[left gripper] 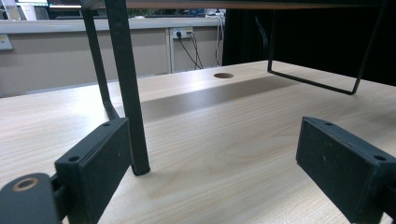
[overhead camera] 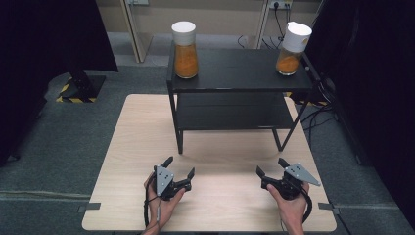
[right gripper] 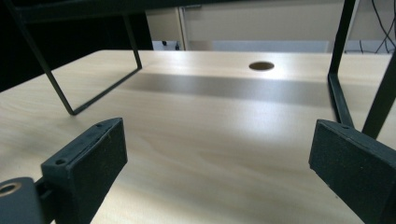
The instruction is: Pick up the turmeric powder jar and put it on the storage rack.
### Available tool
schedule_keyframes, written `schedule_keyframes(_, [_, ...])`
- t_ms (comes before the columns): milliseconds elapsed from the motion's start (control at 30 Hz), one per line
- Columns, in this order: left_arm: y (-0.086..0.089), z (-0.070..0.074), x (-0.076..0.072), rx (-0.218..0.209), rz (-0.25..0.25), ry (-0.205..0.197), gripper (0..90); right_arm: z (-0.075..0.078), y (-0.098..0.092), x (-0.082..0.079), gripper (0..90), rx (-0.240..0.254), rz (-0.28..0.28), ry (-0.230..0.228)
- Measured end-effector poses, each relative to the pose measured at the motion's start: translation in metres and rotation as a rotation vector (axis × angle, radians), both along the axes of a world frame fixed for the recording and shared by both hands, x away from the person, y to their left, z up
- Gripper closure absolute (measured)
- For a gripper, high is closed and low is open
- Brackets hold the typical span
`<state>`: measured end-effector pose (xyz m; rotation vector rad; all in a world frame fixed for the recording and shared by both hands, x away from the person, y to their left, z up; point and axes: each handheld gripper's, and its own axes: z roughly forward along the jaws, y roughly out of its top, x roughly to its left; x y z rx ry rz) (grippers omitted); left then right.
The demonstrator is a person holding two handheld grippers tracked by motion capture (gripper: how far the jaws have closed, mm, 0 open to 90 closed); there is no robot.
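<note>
A black two-tier metal shelf stands at the back of the wooden table. On its top sit two glass jars with white lids, both holding orange stuff: one jar at the left corner, the other jar at the right corner. My left gripper rests near the table's front, held in a hand, jaws wide open and holding nothing. My right gripper mirrors it at the front right, also open. In the left gripper view the shelf's front leg stands just beyond my left jaw.
A round cable hole lies in the tabletop under the shelf. Dark curtains hang on both sides. Cables and wall sockets are behind the table, and a stand base with hazard tape is on the floor at the left.
</note>
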<state>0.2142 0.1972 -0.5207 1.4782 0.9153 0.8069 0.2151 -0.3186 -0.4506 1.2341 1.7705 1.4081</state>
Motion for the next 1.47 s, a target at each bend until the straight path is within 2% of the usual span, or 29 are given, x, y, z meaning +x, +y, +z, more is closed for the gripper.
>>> schedule_keyframes(200, [0.0, 0.0, 0.0, 0.0, 0.0, 0.0, 10.0, -0.013, 0.0, -0.005, 4.4, -0.009, 0.0, 0.026])
schedule_keyframes(433, [0.0, 0.0, 0.0, -0.002, -0.001, 0.0, 10.0, -0.025, 0.001, -0.01, 4.4, -0.024, -0.004, 0.029])
schedule_keyframes(767, [0.001, 0.0, 0.0, -0.004, -0.002, 0.002, 9.9, -0.027, 0.002, -0.013, 4.4, -0.034, -0.002, 0.013])
schedule_keyframes(967, [0.0, 0.0, 0.0, -0.001, -0.003, 0.001, 9.9, -0.026, 0.002, -0.012, 4.5, -0.041, 0.004, 0.019])
schedule_keyframes(1467, [0.0, 0.0, 0.0, 0.002, -0.003, 0.001, 9.9, -0.027, 0.001, -0.013, 4.4, -0.031, 0.001, 0.017])
